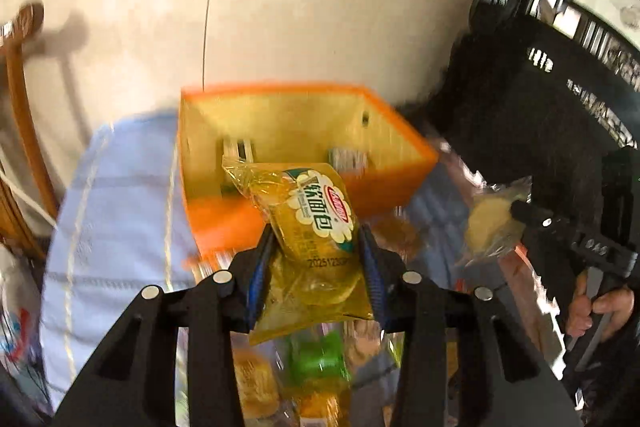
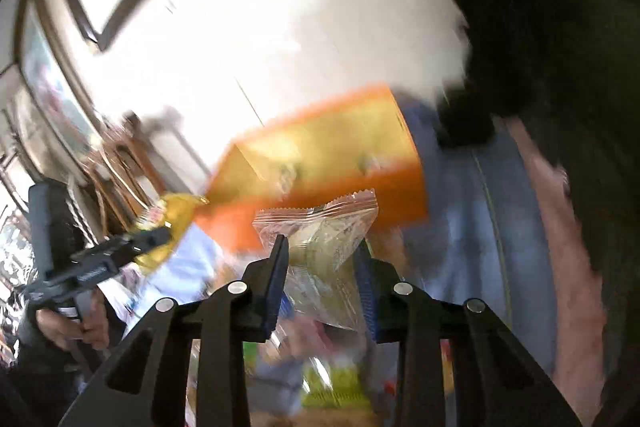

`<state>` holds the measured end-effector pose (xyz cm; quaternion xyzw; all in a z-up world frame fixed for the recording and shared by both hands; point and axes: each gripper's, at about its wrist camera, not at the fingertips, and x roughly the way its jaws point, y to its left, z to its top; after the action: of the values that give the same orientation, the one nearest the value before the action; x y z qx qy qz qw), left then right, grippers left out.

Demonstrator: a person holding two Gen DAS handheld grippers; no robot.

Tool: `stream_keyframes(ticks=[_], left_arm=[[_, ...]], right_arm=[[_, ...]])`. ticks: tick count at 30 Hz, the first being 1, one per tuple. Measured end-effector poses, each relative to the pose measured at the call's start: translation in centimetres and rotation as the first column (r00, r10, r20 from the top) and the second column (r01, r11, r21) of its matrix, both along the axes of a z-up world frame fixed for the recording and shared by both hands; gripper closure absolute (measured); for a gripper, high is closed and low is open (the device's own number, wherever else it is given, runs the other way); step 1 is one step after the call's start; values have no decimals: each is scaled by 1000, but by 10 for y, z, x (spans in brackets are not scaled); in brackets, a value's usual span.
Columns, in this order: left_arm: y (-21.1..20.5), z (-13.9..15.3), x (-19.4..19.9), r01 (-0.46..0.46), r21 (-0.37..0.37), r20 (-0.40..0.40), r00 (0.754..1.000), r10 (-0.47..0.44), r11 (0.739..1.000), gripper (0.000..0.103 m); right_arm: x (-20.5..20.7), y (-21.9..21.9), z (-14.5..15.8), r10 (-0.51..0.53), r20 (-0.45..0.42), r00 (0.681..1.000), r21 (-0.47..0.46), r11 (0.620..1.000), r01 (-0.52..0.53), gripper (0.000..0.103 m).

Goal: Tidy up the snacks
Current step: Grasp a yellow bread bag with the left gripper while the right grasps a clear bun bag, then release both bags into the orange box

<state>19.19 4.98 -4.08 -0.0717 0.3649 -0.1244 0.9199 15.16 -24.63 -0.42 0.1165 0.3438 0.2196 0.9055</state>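
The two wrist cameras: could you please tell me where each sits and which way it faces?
Left wrist: on the left tool, facing the orange box; it grips a yellow packet; right hand visible.
Right wrist: on the right tool, facing the same box; it grips a clear packet; left hand visible.
Shared: box, both packets.

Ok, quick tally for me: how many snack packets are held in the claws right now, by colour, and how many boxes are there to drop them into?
Yellow packets held: 1, the yellow bread packet in the left claw.
Clear packets held: 1, the clear packet in the right claw.
Orange boxes: 1, the orange box, open-topped.
Total: 3 things. Loose snacks below the claws are too blurred to count.
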Motion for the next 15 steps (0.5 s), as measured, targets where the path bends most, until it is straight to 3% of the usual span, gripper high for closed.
stream_keyframes(ticks=[5,9,13,14,15], left_arm=[[13,56,26,-31,44,127,992,25,999,63],[19,82,45,-61,65,171,984,49,996,63],[15,83,65,-66,86,180,982,50,994,62],[16,84,69,-77,88,180,982,60,993,33],[17,87,68,-94,91,186,980,76,991,7]], right_arm=[[40,8,58,-6,145,989,9,1000,5,70],[81,18,76,-4,157,988,18,1000,1,70],[110,30,79,-3,137,991,21,1000,0,68],[113,31,79,-33,142,989,20,999,30,51],[117,32,80,-76,150,986,8,997,75,3]])
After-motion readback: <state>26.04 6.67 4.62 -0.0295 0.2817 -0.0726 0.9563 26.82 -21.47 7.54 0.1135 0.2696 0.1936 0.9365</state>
